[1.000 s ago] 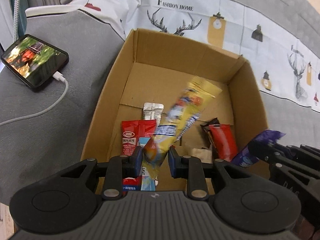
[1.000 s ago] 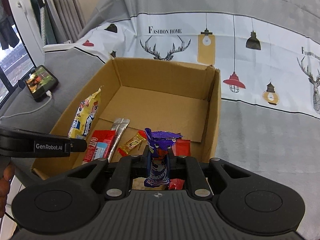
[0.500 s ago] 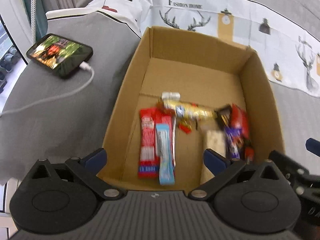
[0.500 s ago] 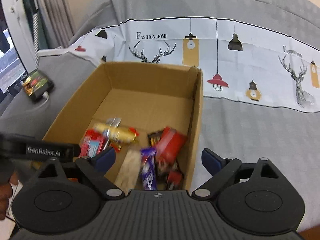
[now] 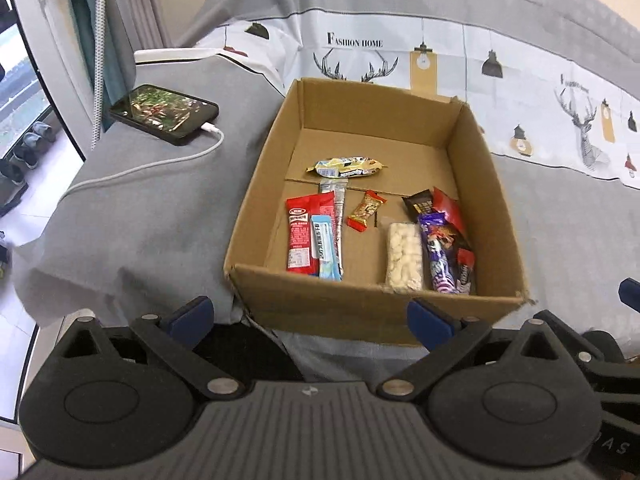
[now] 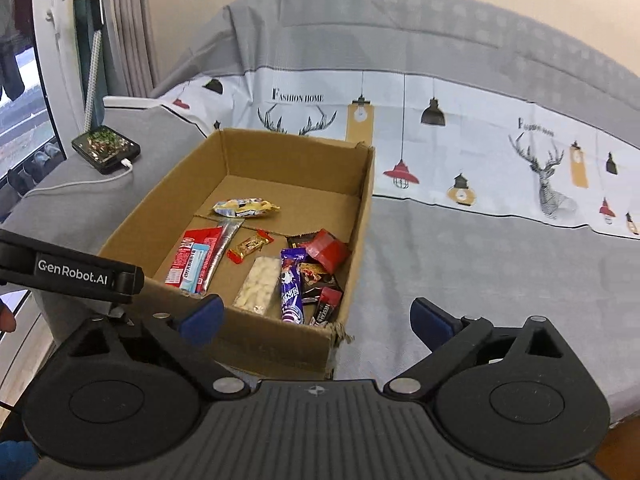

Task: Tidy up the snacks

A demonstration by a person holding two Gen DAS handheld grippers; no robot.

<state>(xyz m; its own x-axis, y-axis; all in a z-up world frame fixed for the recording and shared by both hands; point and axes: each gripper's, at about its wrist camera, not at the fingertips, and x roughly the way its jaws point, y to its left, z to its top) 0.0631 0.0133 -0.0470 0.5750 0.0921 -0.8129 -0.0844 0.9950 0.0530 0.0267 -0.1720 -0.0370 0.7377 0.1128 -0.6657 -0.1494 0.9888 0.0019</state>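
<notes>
Both views look forward and down from just behind the near wall of the cardboard box [image 5: 372, 308]. The left wrist view sits square and close to it, between its open left claw [image 5: 310, 318]. The right wrist view stands further right and back, across the box's near right corner. Both share the box and phone [image 6: 106, 148]

Box [image 5: 360, 308] near wall hides lower ends of purple wrapper [image 5: 440, 264] and white bar [image 5: 404, 258]; wrapper print unreadable; right tongs [image 5: 628, 294] cut off at right edge.
</notes>
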